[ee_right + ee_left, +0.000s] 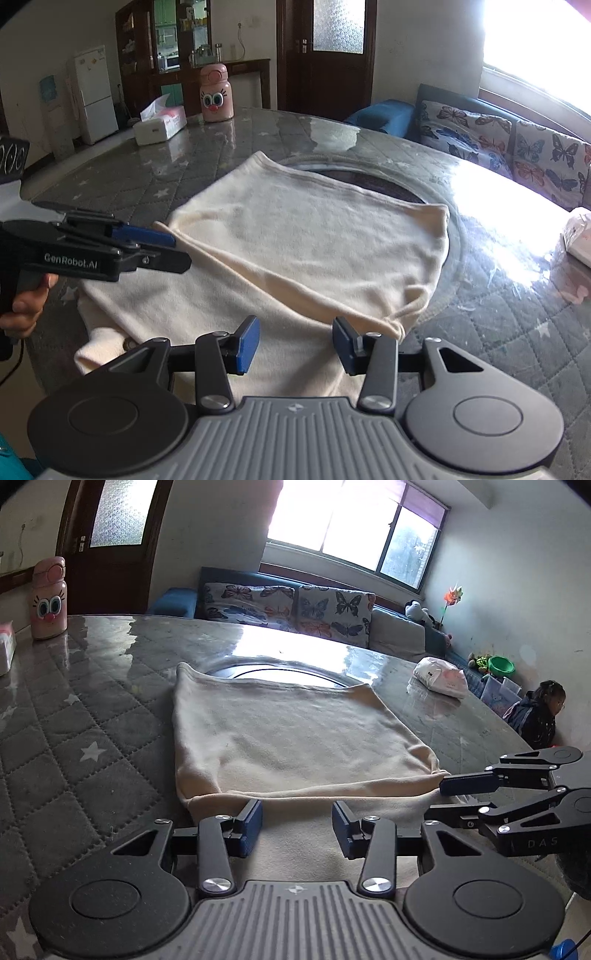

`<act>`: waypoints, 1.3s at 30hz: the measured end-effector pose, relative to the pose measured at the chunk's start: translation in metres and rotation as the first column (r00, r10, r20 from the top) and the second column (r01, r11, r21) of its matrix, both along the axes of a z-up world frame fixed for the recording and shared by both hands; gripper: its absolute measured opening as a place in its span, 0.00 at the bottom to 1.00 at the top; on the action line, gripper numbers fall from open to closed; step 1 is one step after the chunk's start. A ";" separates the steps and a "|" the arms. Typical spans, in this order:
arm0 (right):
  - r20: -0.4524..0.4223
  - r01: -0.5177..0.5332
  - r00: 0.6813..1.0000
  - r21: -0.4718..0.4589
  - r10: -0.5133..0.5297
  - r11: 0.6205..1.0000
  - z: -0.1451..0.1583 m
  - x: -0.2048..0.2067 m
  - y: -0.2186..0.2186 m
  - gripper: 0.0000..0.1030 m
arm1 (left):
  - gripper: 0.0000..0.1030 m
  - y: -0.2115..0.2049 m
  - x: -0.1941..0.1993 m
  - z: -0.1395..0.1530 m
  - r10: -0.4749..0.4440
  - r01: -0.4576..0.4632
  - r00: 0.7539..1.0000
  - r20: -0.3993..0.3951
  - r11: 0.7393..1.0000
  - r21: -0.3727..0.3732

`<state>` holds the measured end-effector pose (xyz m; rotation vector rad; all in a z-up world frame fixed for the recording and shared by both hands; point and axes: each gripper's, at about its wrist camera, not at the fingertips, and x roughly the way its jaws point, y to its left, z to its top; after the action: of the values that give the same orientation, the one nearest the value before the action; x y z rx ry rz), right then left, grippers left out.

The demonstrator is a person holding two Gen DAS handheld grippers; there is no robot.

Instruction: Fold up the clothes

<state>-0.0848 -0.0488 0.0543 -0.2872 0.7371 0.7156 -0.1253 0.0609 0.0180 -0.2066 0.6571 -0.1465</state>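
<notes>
A cream garment lies partly folded on the quilted grey table; it also shows in the right wrist view. A folded layer's edge runs across it just beyond both grippers. My left gripper is open, low over the garment's near part, by the fold's left end. My right gripper is open over the near cloth at the fold's right end. In the left wrist view the right gripper comes in from the right with its upper finger at the fold's corner. In the right wrist view the left gripper sits at the fold's left edge.
A pink cartoon bottle and a tissue box stand at the table's far side. A white packet lies at the right edge. A round dark inset lies under the garment's far part. A sofa and a child are beyond the table.
</notes>
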 end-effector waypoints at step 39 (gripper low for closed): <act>-0.017 -0.070 0.997 -0.010 0.070 0.997 0.002 -0.049 -0.030 0.43 | 0.63 -0.015 -0.060 0.007 -0.032 0.031 0.999 0.001 0.987 0.159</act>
<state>-0.1343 -0.0785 0.0566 -0.3180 0.7500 0.7816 -0.1849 0.0461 0.0245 -0.0427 0.6654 -0.1242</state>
